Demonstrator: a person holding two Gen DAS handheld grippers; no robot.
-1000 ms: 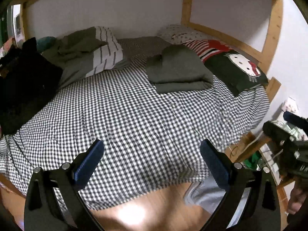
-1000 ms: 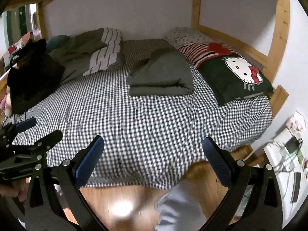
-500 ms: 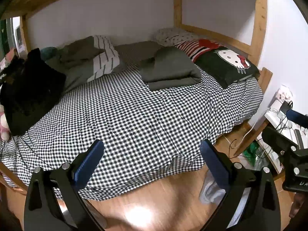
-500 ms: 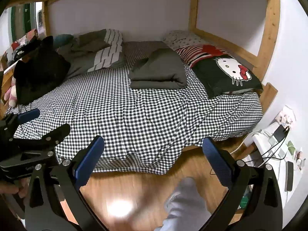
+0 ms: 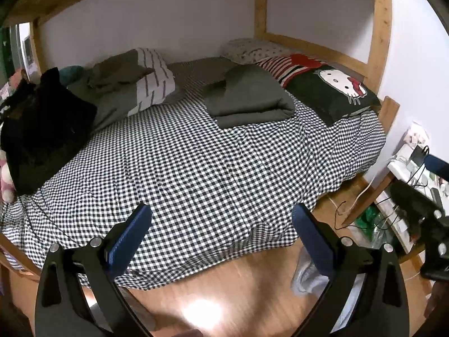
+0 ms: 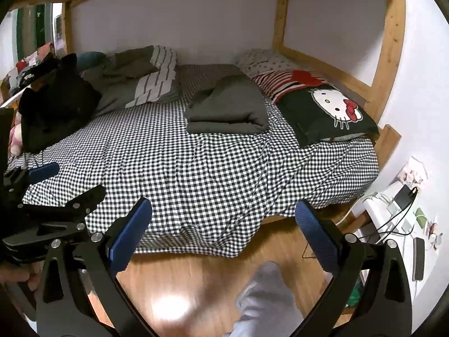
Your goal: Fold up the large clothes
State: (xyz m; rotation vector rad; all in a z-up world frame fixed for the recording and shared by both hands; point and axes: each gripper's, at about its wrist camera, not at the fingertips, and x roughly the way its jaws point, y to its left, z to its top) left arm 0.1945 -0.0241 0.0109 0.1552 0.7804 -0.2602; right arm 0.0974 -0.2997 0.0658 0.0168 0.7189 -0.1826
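Note:
A folded dark green garment (image 5: 247, 97) lies on the black-and-white checked bed (image 5: 196, 174), far side, beside the pillows; it also shows in the right wrist view (image 6: 228, 109). My left gripper (image 5: 221, 219) is open and empty, held over the bed's near edge and the wooden floor. My right gripper (image 6: 223, 214) is open and empty, also back from the bed. The left gripper's body shows at the left of the right wrist view (image 6: 53, 210). A black garment (image 5: 42, 132) lies heaped at the bed's left end.
A Hello Kitty pillow (image 5: 334, 92) and a striped pillow (image 5: 289, 64) lie at the right. A grey striped duvet (image 5: 134, 90) is at the back left. A wooden bunk frame (image 5: 378, 28) surrounds the bed. A desk with cables (image 6: 407, 213) stands at the right. A grey-socked foot (image 6: 263, 295) is on the floor.
Both grippers have pulled back from the bed, so more floor and the desk show. The jaws stay open. The folded garment has not moved.

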